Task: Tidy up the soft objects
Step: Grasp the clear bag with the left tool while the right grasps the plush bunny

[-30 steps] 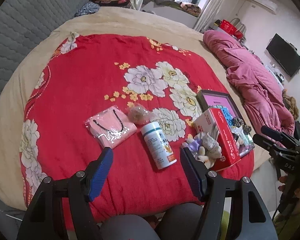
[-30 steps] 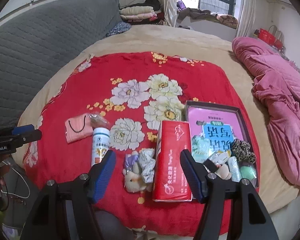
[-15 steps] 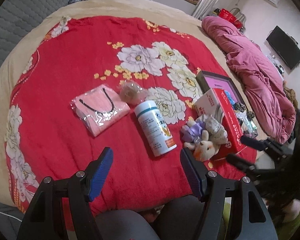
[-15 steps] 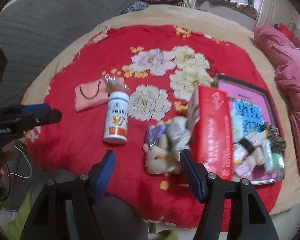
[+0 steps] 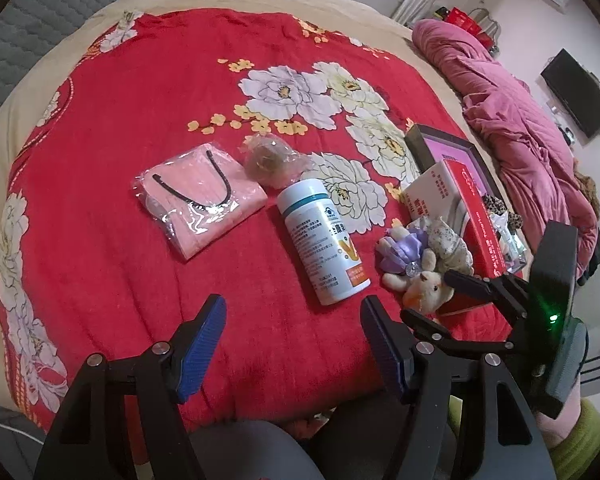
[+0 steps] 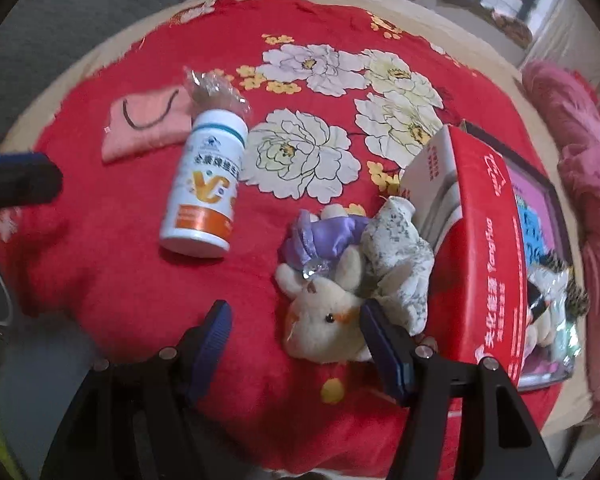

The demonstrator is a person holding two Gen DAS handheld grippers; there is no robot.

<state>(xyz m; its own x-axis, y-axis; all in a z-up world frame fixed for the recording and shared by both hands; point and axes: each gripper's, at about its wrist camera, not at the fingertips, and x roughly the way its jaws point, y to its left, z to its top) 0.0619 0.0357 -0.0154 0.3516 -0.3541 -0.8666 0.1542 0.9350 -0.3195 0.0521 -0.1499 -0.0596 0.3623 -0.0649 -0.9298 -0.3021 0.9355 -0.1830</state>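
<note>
In your right wrist view the plush toy (image 6: pixel 328 320) lies low in the frame, right of centre, on the red floral blanket (image 6: pixel 140 280). It is cream-coloured with a dark bead eye and an orange patch on its face, and it wears a purple satin piece (image 6: pixel 320 236) with a small clear gem below it. A pale speckled cloth (image 6: pixel 396 264) is bunched against its right side (whether it is part of the toy you cannot tell).

Your right gripper (image 6: pixel 296 338) has its blue-padded jaws apart; the toy's head sits between them, up against the right pad, and no squeeze shows on the plush. Just right of the toy stands the red tissue box (image 6: pixel 488 248), with a dark-framed tray (image 6: pixel 556 200) of small items behind it.

In your left wrist view the left gripper (image 5: pixel 292 344) hangs with its jaws apart over bare blanket at the bottom of the frame. Above it lies the white bottle (image 5: pixel 324 240) on its side, with a pink wrapped bundle (image 5: pixel 200 200) to its upper left. The toy (image 5: pixel 424 284) is at centre right there.
</note>
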